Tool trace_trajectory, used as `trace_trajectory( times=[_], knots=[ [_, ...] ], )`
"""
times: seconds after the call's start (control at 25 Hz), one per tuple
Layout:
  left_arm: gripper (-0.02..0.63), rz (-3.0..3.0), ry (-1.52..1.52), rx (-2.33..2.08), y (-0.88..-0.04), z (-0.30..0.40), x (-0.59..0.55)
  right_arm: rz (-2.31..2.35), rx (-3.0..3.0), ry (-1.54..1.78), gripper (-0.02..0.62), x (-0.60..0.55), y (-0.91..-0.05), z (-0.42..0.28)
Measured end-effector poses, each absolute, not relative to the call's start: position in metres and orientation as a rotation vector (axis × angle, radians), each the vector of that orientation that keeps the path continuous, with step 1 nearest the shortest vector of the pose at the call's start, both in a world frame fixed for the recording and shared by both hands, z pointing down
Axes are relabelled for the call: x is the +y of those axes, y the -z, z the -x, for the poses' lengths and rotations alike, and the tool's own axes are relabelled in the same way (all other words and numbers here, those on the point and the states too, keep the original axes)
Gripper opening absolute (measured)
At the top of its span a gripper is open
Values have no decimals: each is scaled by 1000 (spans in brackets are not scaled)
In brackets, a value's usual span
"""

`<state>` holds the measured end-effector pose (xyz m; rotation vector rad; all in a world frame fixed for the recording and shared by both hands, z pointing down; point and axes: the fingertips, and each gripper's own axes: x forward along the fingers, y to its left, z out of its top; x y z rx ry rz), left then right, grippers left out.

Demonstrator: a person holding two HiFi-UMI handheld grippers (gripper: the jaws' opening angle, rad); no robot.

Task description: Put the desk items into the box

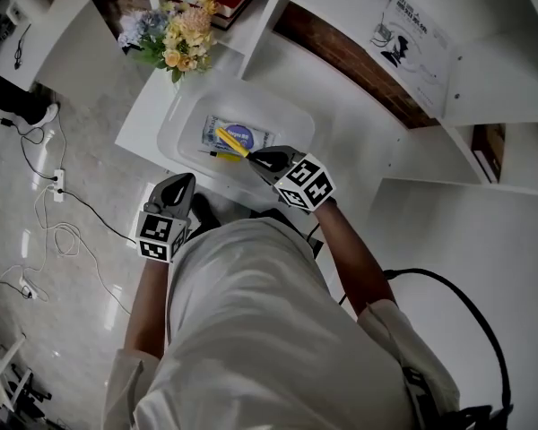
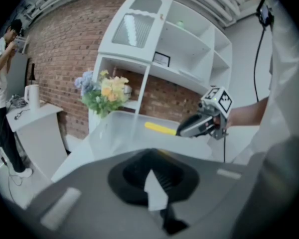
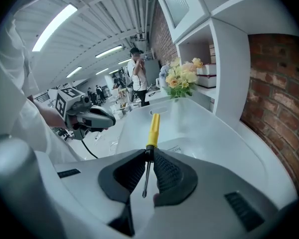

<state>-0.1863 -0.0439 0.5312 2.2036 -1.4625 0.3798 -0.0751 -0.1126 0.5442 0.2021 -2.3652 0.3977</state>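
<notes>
A clear plastic box [image 1: 175, 125] stands on the white desk with a blue-labelled packet [image 1: 238, 135] lying inside. My right gripper [image 1: 255, 159] is shut on a yellow-handled screwdriver [image 1: 230, 141], its handle pointing out over the box. In the right gripper view the jaws [image 3: 149, 151] clamp the shaft just below the handle of the screwdriver [image 3: 153, 127], above the box [image 3: 214, 128]. My left gripper [image 1: 185, 183] hangs left of the box at the desk's near edge. Its jaws [image 2: 148, 171] meet at the tips with nothing held. From there I see the screwdriver [image 2: 160, 128] over the box [image 2: 109, 128].
A vase of flowers [image 1: 184, 34] stands just beyond the box's left end. White shelving [image 1: 341, 7] backs the desk against a brick wall. Cables and a power strip [image 1: 58, 184] lie on the floor at left. A person [image 2: 0, 83] stands far off.
</notes>
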Motion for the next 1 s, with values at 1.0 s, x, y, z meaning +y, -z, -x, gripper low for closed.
trace_trajectory(
  times=[1.0],
  knots=[
    [3,-2106,-347,-1509,-548,235,-49,-13,-1994,-447,48,-137,-655,135]
  ],
)
